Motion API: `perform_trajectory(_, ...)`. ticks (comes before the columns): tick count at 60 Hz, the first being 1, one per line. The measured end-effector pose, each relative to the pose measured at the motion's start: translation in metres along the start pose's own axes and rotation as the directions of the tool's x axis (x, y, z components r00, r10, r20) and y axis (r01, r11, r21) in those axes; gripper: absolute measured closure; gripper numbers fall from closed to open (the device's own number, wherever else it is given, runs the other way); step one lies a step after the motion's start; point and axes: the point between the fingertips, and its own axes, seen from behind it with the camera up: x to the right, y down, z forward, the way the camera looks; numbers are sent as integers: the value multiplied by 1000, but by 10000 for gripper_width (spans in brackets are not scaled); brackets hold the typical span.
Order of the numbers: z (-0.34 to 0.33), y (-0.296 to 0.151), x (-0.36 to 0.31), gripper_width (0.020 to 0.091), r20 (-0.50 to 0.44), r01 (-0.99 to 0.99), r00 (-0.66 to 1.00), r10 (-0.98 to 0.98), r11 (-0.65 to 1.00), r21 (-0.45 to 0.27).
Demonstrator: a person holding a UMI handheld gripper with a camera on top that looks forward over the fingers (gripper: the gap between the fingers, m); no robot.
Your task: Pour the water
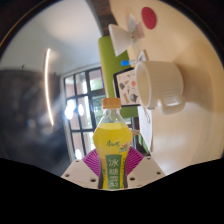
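— What are the fingers (112,170) doing right now?

— They are closing on a bottle (111,138) of yellow drink, one purple pad (92,161) pressing at each side of its lower body. The bottle is standing upright between them, its orange cap (111,102) pointing away from the camera, and a white and green label is wrapping its lower part.

— And where is the thing to pour into?

— A white mug (155,84) is showing just beyond the bottle and to its right, resting on the pale table (190,130), with its open mouth facing toward the bottle's cap. The whole scene is appearing tilted, so the table surface is running up along the right.

— Anything else on the table?

— A green bar-shaped object (108,62) is lying beyond the bottle, reaching toward the far edge. A white object (124,37) is sitting next to its far end, and a small red round thing (149,16) is lying farther still. A window (83,97) with dark frames is glowing behind the bottle.
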Motion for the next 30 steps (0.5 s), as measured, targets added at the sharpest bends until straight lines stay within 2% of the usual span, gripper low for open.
perform_trajectory(5,-3,-18,2,830,-5,-125,992,125,989,84)
perform_trajectory(13,-5,-32,5,829,12,-307,951,308,942,133)
perform_trajectory(24,-2,-33,4,829,37,-422,906,421,897,130)
perform_trajectory(30,-10,-23,5,829,13,-387,922,388,915,115)
